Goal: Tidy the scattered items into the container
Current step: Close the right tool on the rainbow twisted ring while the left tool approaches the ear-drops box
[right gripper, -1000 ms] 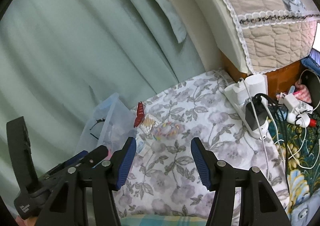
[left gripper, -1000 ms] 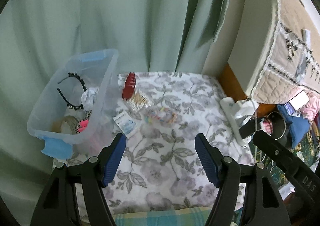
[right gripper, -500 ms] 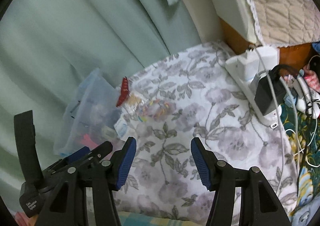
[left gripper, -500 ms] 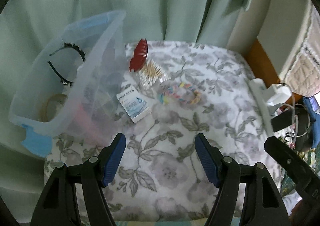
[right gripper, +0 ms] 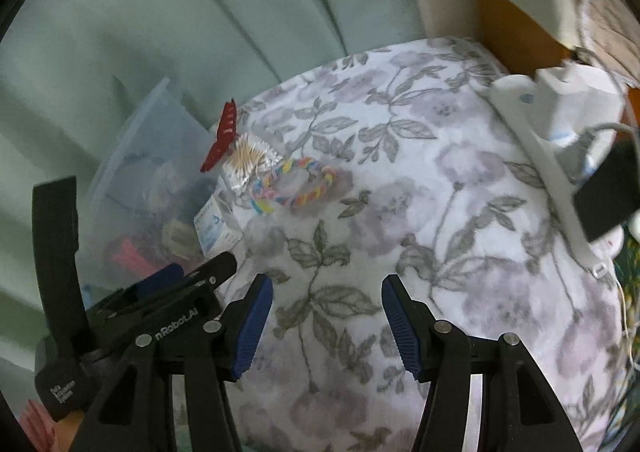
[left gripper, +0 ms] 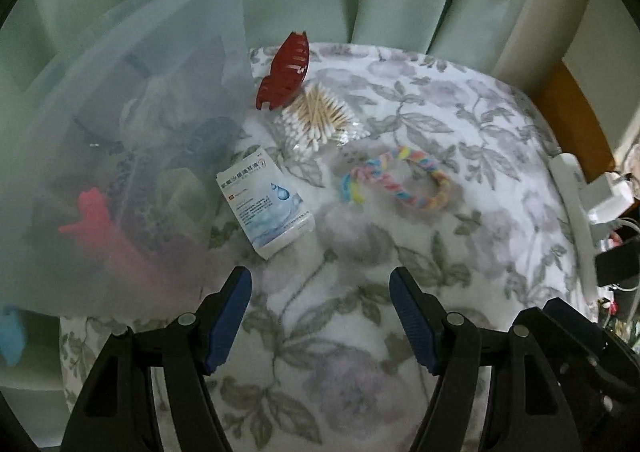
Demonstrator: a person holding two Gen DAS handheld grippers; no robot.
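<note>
Container: translucent bin at left on the floral cloth, already holding clips and bands.

Left wrist view: left gripper spread, holding nothing, above bare cloth. Just beyond lie a sachet, swabs, a red clip and a braided ring, all outside the bin. Against the earlier frame, these items appear larger and nearer.

Right wrist view: right gripper spread, empty, over cloth. The items sit closer than before, and a power strip lies at right.
</note>
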